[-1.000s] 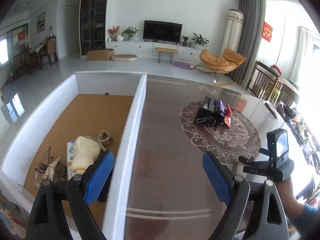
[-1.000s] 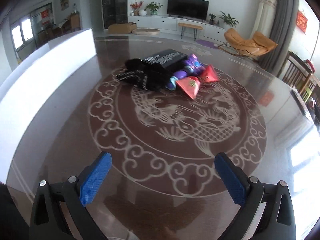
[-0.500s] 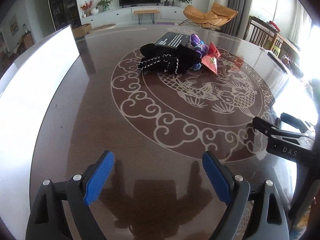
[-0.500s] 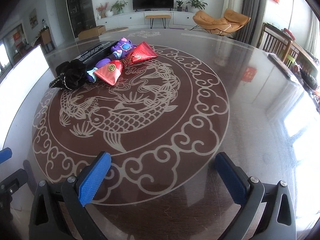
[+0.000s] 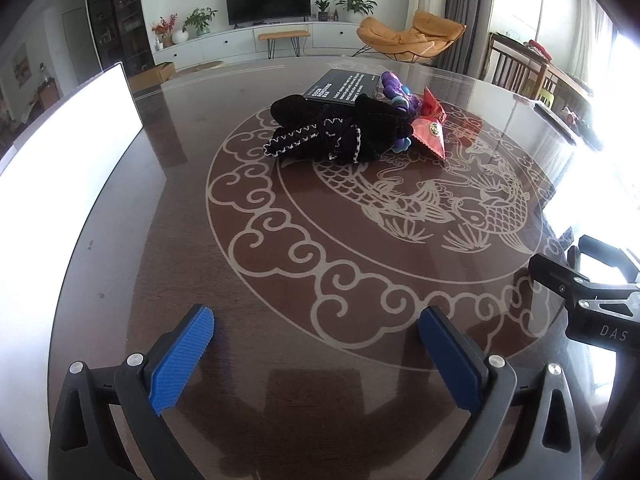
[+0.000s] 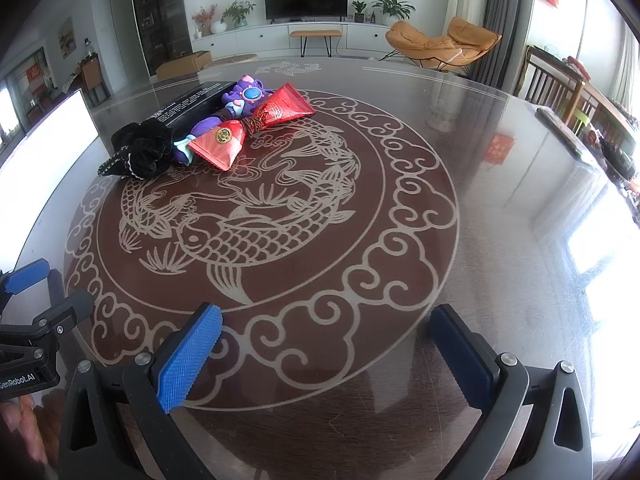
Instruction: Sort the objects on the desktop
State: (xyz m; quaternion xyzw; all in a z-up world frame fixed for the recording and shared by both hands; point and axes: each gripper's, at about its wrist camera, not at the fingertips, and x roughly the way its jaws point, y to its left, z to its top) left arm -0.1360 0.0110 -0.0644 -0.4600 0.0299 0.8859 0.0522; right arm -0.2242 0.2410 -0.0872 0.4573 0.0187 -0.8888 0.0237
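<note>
L gripper point(image 5: 316, 354): jaws wide, nothing btwn blue pads, hovering low over table, aimed at the pile
R gripper point(image 6: 326, 354): jaws wide, empty, low over table near edge; its side shows at 4 o'clock in L view
Table point(image 5: 280, 360): dark glossy top w/ pale fish-and-cloud ring
Pile: far side of ring, 12 o'clock in L view, 11 o'clock in R view; well apart from both grippers
Black cloth point(image 5: 336, 130): white-stitched, nearest the L gripper, touching the toy
Black box point(image 5: 342, 87): flat, white print, behind cloth, partly under it
Purple toy point(image 6: 240, 98): lies along the box, btwn cloth and pouch
Red pouch point(image 6: 256, 124): two foil ends tied at the middle, R side of pile, against the toy
White wall point(image 5: 60, 152): bin side, 9 o'clock in L view, standing on table, well apart from pile
</note>
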